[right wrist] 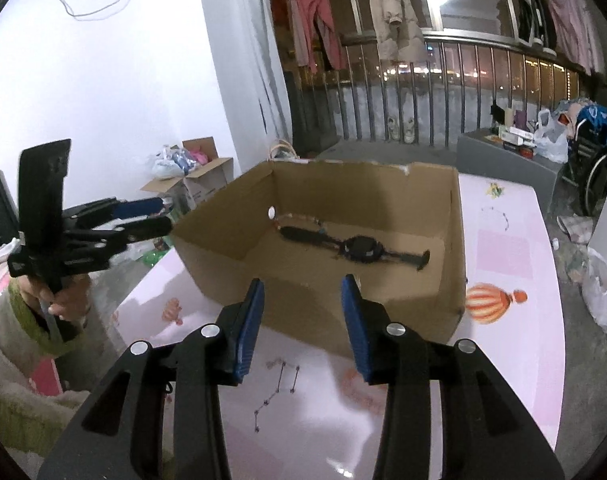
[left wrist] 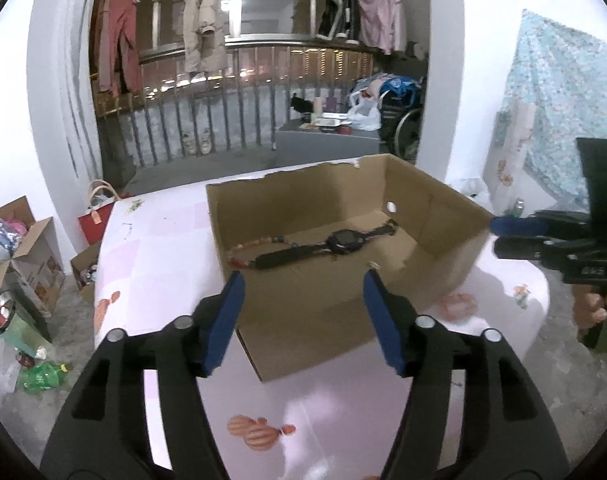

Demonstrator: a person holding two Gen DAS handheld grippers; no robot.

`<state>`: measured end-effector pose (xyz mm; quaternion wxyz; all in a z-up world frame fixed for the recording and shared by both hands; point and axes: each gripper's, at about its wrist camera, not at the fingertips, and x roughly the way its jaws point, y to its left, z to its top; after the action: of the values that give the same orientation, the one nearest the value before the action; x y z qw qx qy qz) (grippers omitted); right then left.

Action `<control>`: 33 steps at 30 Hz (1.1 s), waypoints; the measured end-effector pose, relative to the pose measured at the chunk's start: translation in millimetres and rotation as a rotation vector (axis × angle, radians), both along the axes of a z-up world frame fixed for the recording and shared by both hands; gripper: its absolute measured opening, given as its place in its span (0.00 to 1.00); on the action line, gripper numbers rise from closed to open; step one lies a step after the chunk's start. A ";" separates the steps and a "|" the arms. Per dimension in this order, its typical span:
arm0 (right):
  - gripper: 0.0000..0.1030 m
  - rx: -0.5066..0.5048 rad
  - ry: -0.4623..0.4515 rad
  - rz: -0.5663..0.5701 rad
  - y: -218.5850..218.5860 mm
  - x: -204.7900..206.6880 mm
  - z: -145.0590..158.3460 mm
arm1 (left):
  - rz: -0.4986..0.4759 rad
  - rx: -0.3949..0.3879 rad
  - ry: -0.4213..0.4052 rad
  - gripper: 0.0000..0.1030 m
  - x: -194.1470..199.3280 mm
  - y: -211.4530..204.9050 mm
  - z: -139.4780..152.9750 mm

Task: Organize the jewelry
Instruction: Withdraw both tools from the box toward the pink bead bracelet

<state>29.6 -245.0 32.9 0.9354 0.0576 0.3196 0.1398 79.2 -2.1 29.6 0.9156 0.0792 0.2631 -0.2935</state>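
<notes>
Lying in the cardboard box (left wrist: 323,320): watch (left wrist: 335,245) and bead bracelet (left wrist: 243,252); both tools spread, empty.

brown box (left wrist: 327,312) | black watch (left wrist: 343,245) | beads (left wrist: 239,255) — seemingly pink-orange

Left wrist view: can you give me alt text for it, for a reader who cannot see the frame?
An open cardboard box sits on a pink patterned table, holding a black wristwatch and a beaded bracelet on its floor. The left gripper hovers open and empty before the box's near wall. The right gripper is at the right edge, beside the box.
</notes>
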 end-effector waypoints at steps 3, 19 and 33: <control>0.38 0.007 0.027 -0.011 -0.9 -6.0 -9.1 | -0.051 -0.019 0.025 0.64 -11.5 1.2 -5.1; 0.33 0.007 0.142 -0.058 9.0 -15.2 -57.5 | -0.172 0.131 0.096 0.66 -30.0 -63.2 -72.4; 0.27 0.019 0.180 0.048 36.3 15.8 -79.9 | -0.138 0.226 0.108 0.66 -28.7 -76.4 -105.5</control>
<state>45.4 -208.7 -46.9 0.8987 0.0712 0.4024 0.1593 50.5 -78.5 -75.9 0.8630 0.1835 0.3374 -0.3282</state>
